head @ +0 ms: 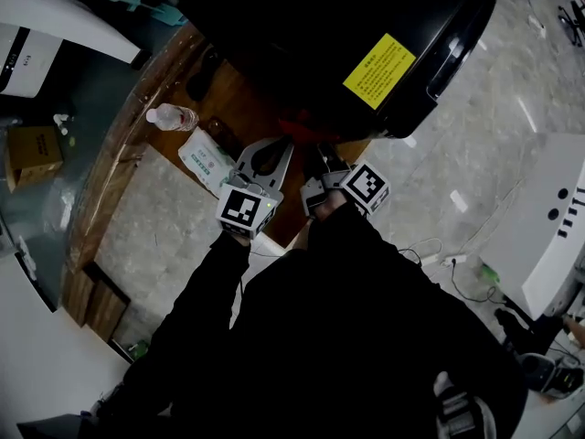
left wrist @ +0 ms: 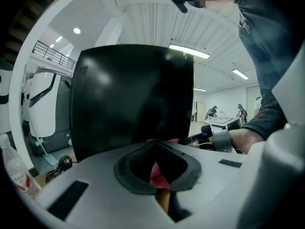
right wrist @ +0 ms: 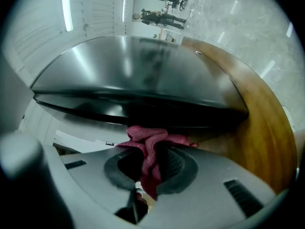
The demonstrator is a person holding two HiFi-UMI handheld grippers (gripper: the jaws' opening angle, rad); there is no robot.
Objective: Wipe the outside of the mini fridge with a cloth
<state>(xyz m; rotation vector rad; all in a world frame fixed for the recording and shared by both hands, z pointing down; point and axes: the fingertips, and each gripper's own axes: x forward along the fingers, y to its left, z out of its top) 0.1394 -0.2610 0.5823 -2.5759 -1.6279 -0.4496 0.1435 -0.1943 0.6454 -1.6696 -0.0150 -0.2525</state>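
A: How are the left tongs (left wrist: 156,146)?
B: Closed tight on the crumpled pink-red fabric cloth (left wrist: 155,173).
A: And the right tongs (right wrist: 151,147)?
B: Pinched on that cloth too (it bunches above the tips), right against the lower edge of the glossy black box-shaped mini fridge (right wrist: 138,80), which stands on the round brown wooden table (right wrist: 267,128).

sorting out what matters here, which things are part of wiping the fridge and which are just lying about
In the job:
mini fridge
red cloth, pinched by both the left gripper and the right gripper

Just lying about:
water bottle
white-and-green packet
cardboard box
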